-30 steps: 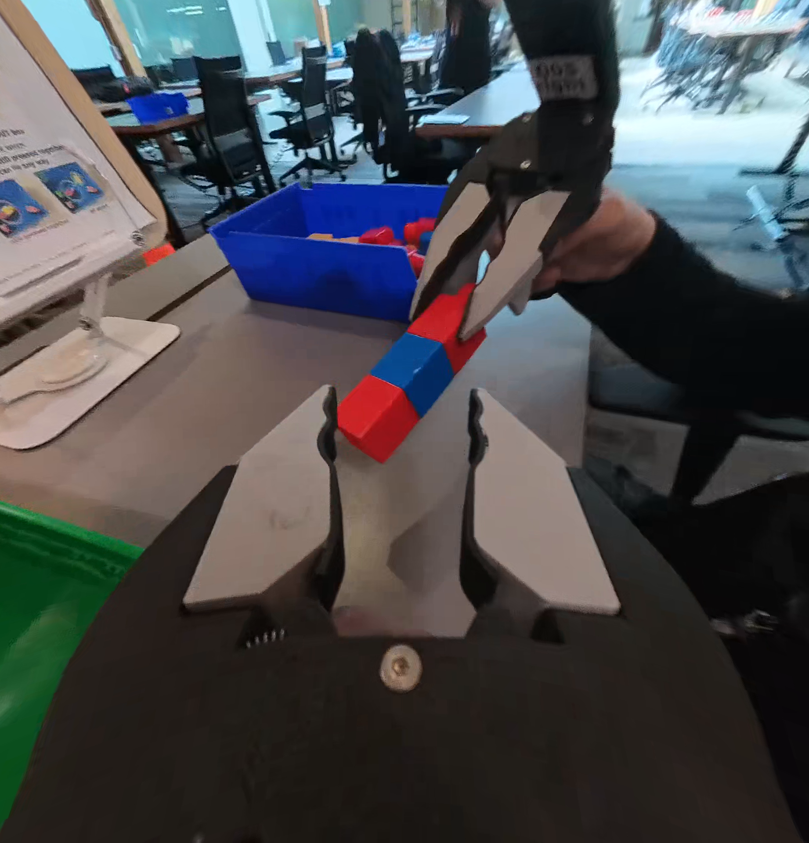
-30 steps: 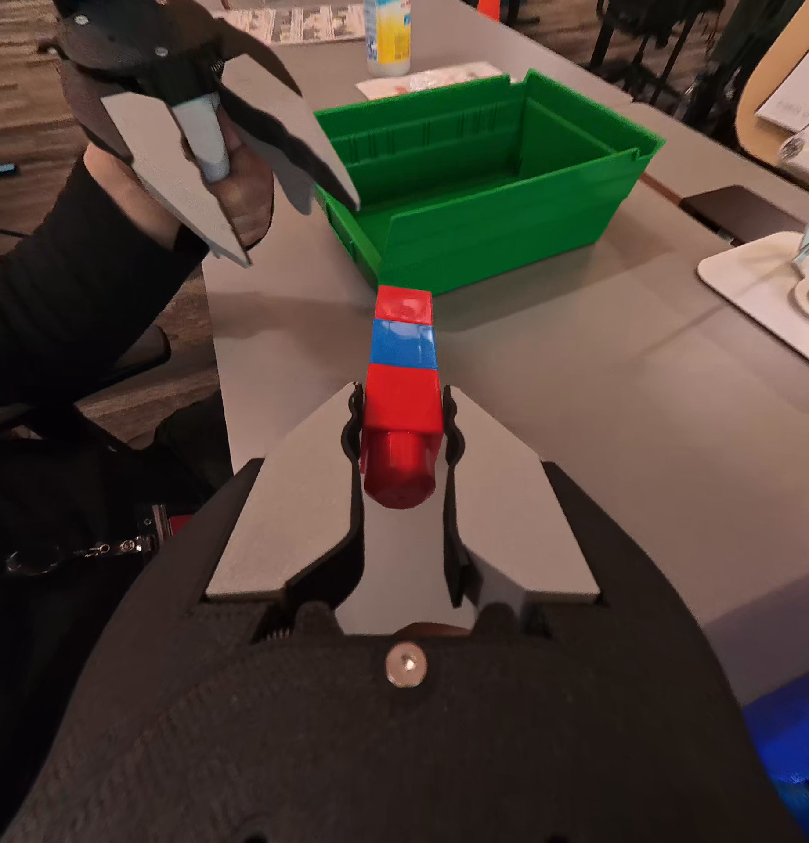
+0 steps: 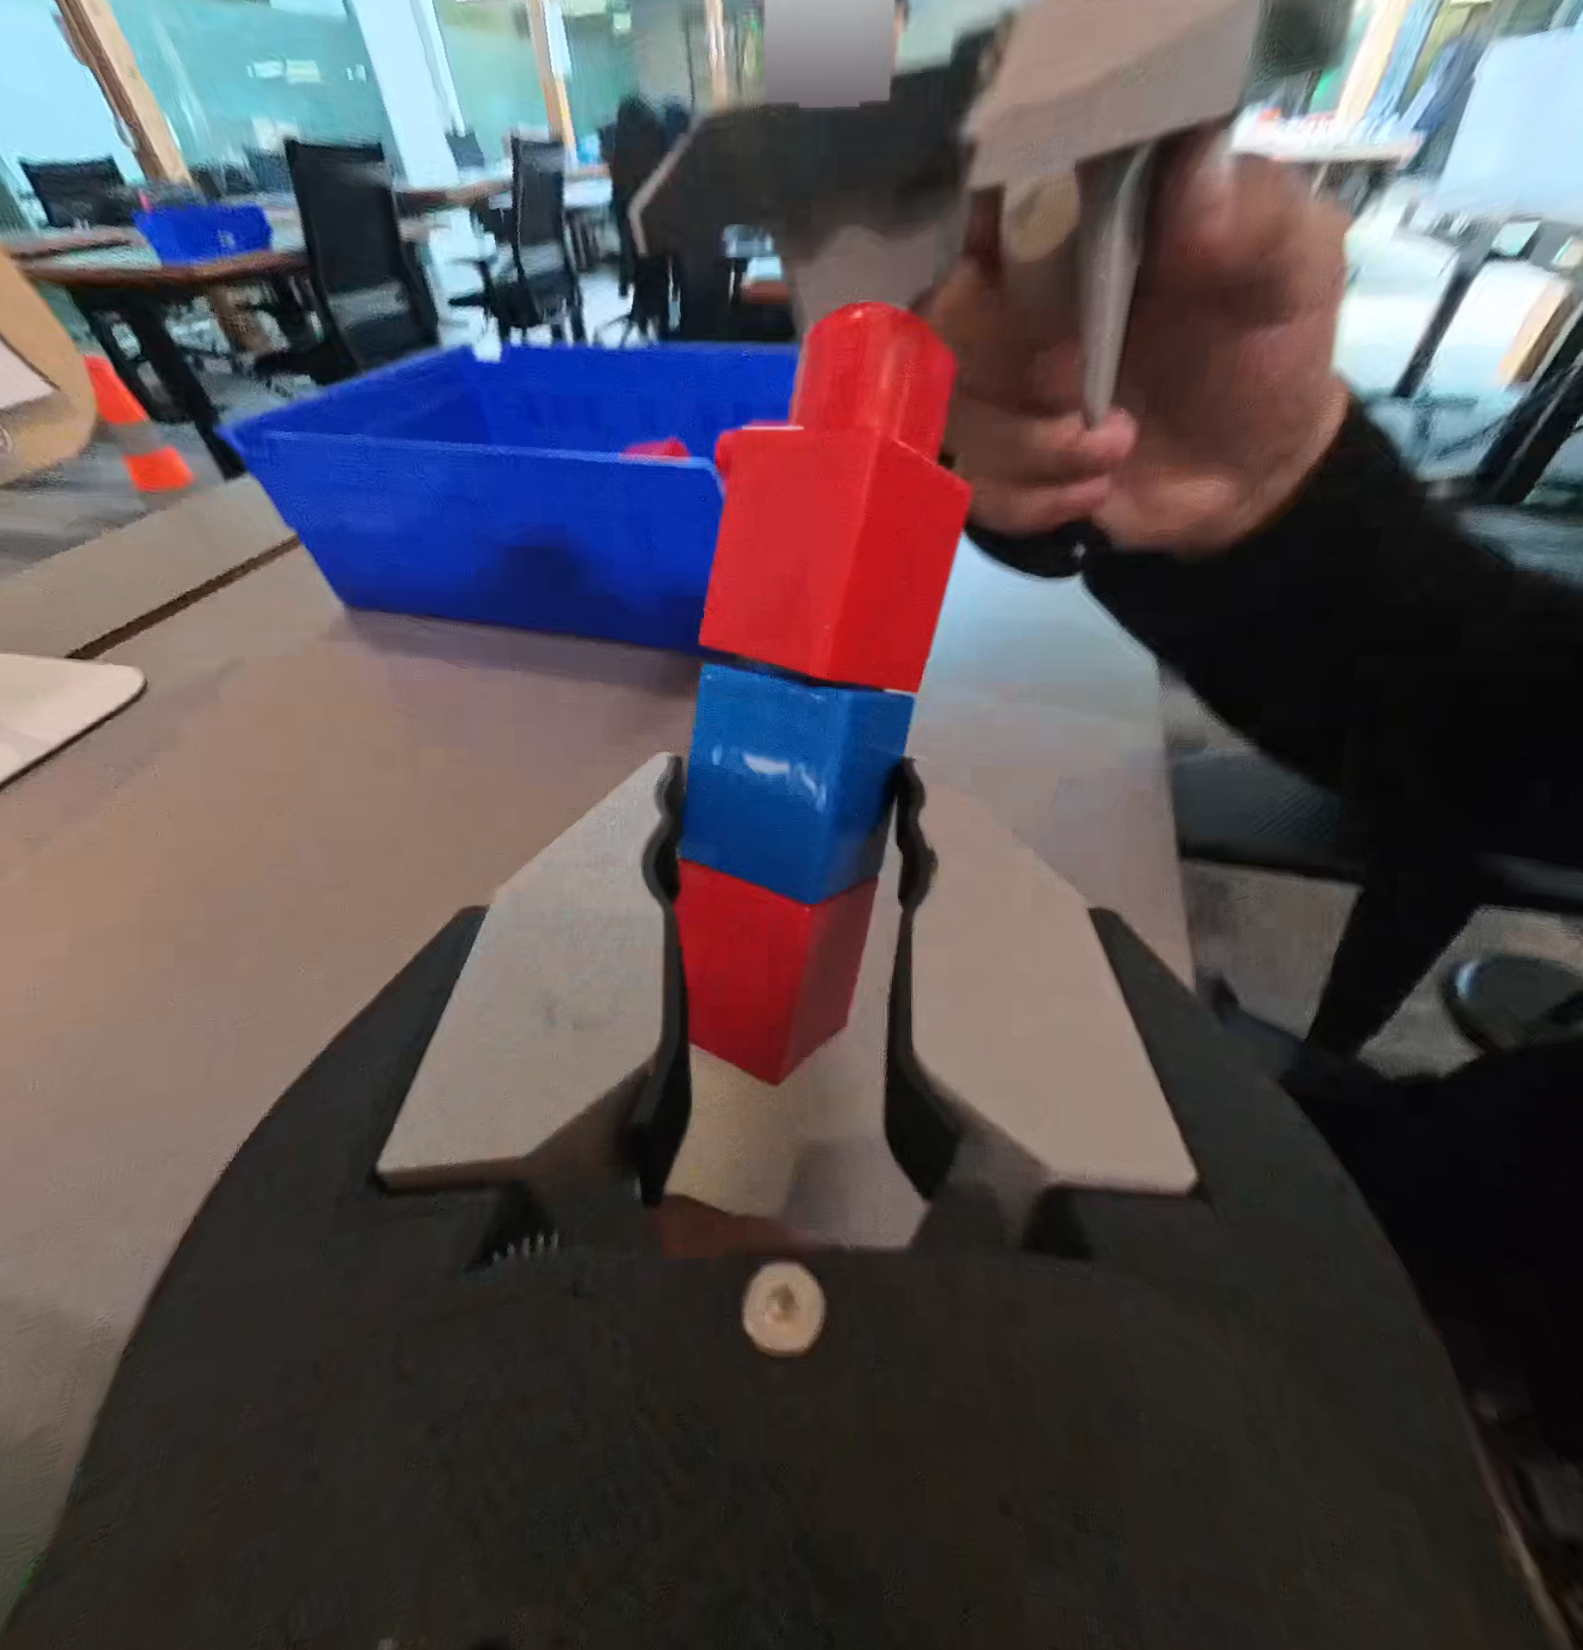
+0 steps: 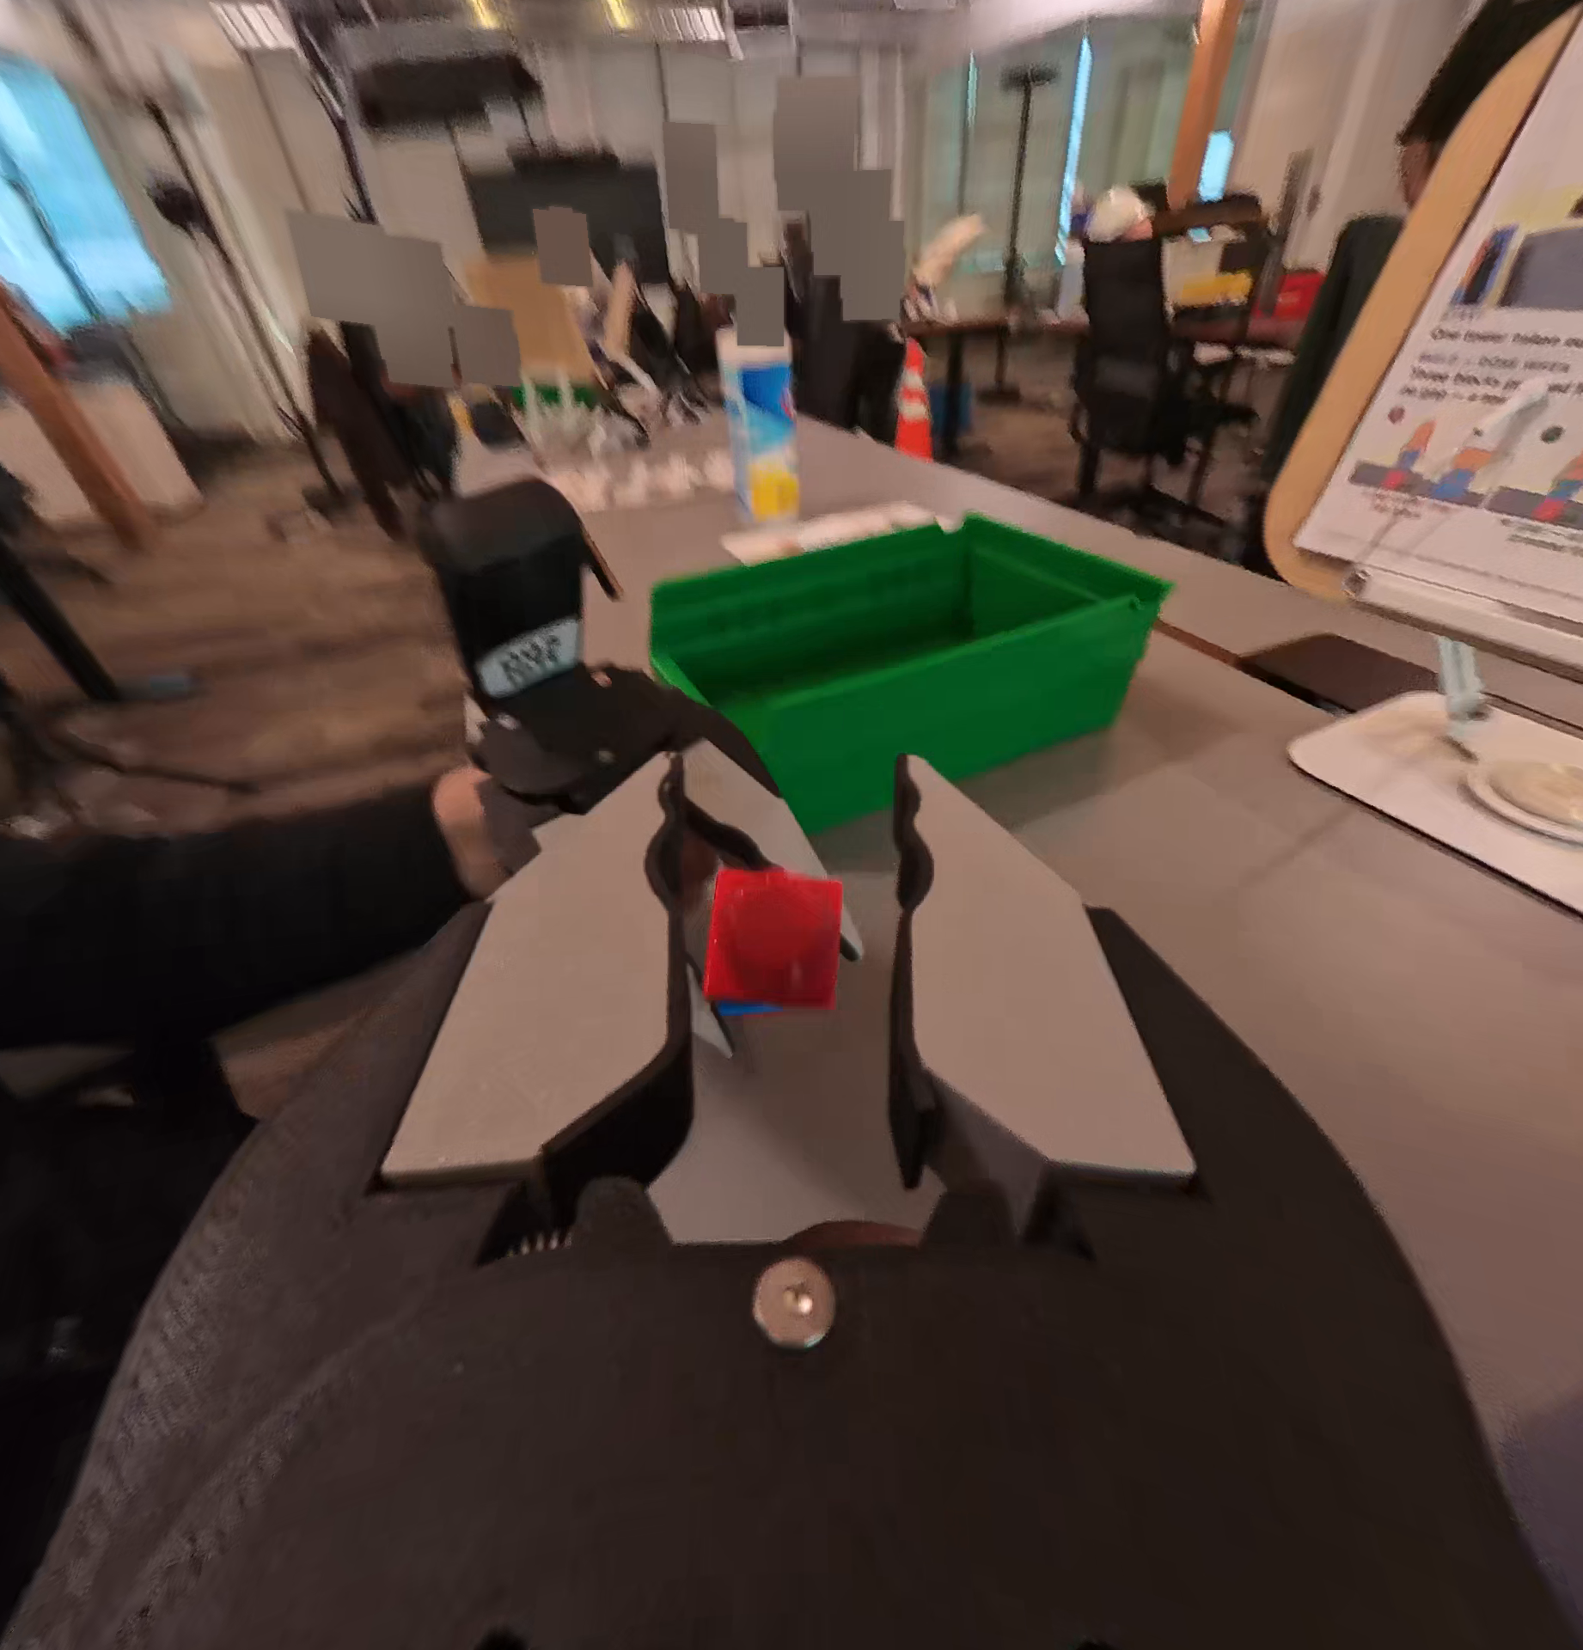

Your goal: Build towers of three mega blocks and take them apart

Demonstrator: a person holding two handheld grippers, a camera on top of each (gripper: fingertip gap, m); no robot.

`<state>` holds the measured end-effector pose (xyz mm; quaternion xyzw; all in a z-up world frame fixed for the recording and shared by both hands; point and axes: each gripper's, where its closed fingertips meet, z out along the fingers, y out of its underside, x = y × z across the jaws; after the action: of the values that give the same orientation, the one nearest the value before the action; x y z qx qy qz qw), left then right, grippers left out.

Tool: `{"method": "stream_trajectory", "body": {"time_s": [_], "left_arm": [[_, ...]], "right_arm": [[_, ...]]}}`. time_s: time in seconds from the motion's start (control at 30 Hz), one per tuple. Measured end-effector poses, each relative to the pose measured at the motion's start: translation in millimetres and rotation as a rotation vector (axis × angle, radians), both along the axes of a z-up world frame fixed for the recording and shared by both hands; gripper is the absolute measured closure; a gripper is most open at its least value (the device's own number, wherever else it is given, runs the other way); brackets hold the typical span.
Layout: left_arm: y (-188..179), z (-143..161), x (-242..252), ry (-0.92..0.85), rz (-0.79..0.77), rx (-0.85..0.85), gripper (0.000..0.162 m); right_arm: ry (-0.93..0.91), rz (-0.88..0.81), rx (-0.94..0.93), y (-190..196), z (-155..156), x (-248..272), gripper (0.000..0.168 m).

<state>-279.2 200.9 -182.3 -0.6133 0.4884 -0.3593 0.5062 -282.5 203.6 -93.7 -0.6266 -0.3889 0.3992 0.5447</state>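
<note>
Left to right across the grey table (image 3: 341,804), from my left wrist view.

Far left edge: white stand base, only a corner showing. Behind it, toward the far edge, the blue bin (image 3: 466,527), with at least one red block inside; the rest of its contents are hidden.

Centre: the tower (image 3: 815,714), three blocks joined, red, blue, red, held upright in the air. My left gripper (image 3: 788,848) pinches it, fingertips pressed on the blue middle block and the lower red one. The seam under the top red block looks slightly cracked open on one side.

Right: my right gripper (image 3: 1020,161), blurred, just above and behind the top stud. In its own view its fingers (image 4: 975,982) are spread, the tower's red top (image 4: 774,937) lying between them, untouched.

Green bin (image 4: 904,705) toward the far side of the table in the right wrist view; what shows of its inside is bare.

Progress, my reading: building is done for this tower. Taking apart has hardly begun, with all three blocks attached. Left: right gripper closes on the top red block and pulls it off, then the blue from the red.
</note>
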Motion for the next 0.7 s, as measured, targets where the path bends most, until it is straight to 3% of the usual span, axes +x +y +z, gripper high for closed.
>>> {"method": "stream_trajectory", "body": {"time_s": [0.1, 0.3, 0.4, 0.5, 0.7], "left_arm": [[-6, 26, 0, -0.216, -0.058, -0.103, 0.116], [-32, 30, 8, -0.319, -0.243, -0.269, 0.116], [-61, 47, 4, -0.44, -0.485, -0.464, 0.116], [-80, 55, -5, -0.495, -0.66, -0.61, 0.115], [-77, 51, -3, -0.477, -0.62, -0.535, 0.116]], "right_arm": [[0.125, 0.096, -0.081, -4, 10, 6, 0.106], [0.047, 0.24, -0.071, -23, -11, -22, 0.097], [-0.011, 0.363, -0.014, -47, -21, -35, 0.111], [0.046, 0.451, 0.065, -68, -10, -40, 0.129], [0.083, 0.486, 0.038, -72, -8, -43, 0.131]]}}
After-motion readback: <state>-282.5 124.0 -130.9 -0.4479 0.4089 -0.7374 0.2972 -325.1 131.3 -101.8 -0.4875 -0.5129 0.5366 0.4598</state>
